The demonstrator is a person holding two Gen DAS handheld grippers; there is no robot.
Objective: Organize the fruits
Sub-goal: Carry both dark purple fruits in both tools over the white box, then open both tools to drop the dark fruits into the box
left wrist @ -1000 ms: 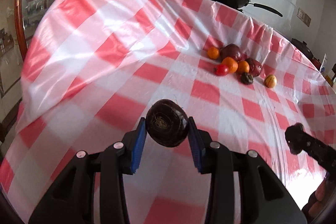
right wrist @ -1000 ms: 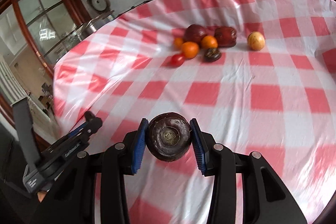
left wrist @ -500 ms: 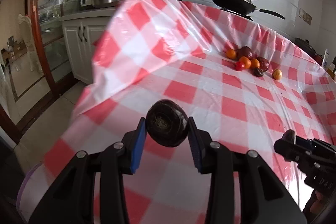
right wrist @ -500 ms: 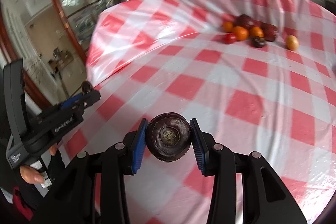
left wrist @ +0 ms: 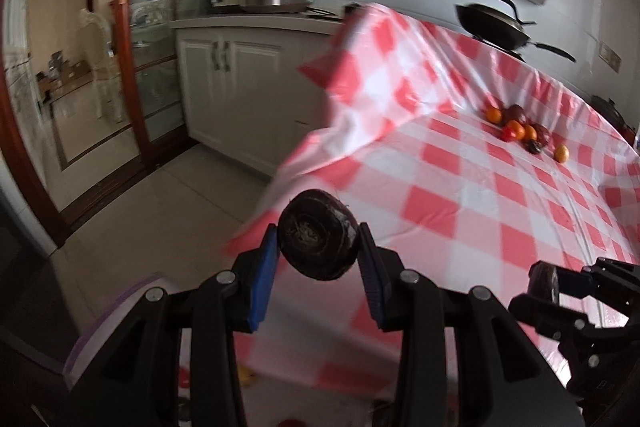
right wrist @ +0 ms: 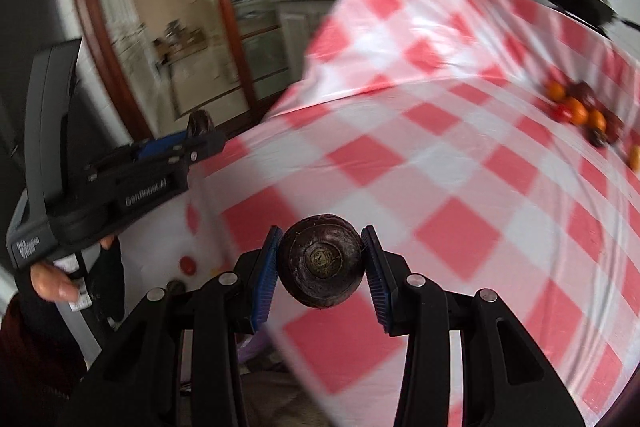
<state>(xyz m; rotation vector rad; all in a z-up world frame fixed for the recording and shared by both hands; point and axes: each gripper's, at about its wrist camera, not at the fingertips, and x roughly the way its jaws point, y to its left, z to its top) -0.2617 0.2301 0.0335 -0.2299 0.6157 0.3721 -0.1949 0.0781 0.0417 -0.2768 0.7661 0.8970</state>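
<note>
Dark purple fruit wedged between my left fingers at lower centre, second dark fruit clamped squarely between my right fingers, remaining fruit pile far off upper right on the checked worktop.

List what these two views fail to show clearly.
- Fruit pile, right wrist view: motion blur, kinds unreadable.
- Container below the table edge, left wrist view: mostly hidden behind the left gripper.
- Small items on the white surface, right wrist view: blurred, too small.
</note>
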